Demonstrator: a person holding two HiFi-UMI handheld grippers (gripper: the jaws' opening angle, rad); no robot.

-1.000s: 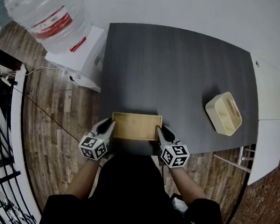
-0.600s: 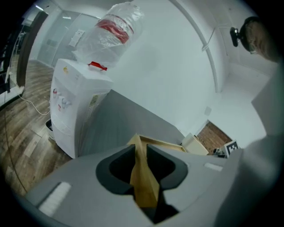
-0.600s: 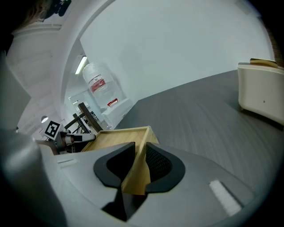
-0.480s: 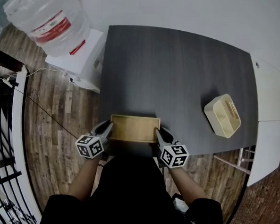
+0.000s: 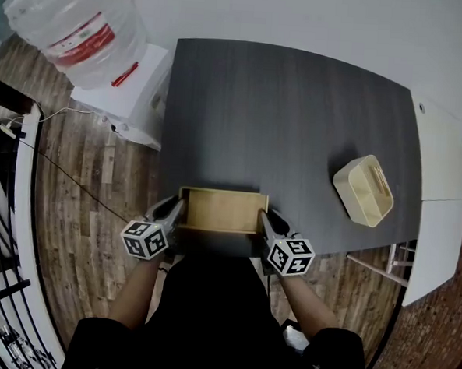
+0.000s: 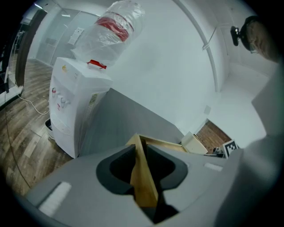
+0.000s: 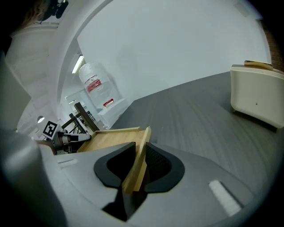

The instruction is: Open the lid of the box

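Box (image 5: 222, 210): shallow, wooden, at near edge of dark table (image 5: 282, 113), squarely before the person.
Left gripper (image 5: 175, 208): clamped on left end wall.
Right gripper (image 5: 263, 218): clamped on right end wall.
Lid: seam not discernible; best raised at both ends together, level and slow, lest thin walls slip the pads.

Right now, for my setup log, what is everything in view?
table: one, dark grey, centre
wooden tray: one, light brown, table's near edge
box: one, cream, table's right side
water dispenser: one, white, on floor left of table
bottle: one, clear, atop the dispenser
side table: one, white, right of table
railing: one, black, far left
left gripper: one, grey, shut on tray's left end
right gripper: one, grey, jaws closing on tray's right end
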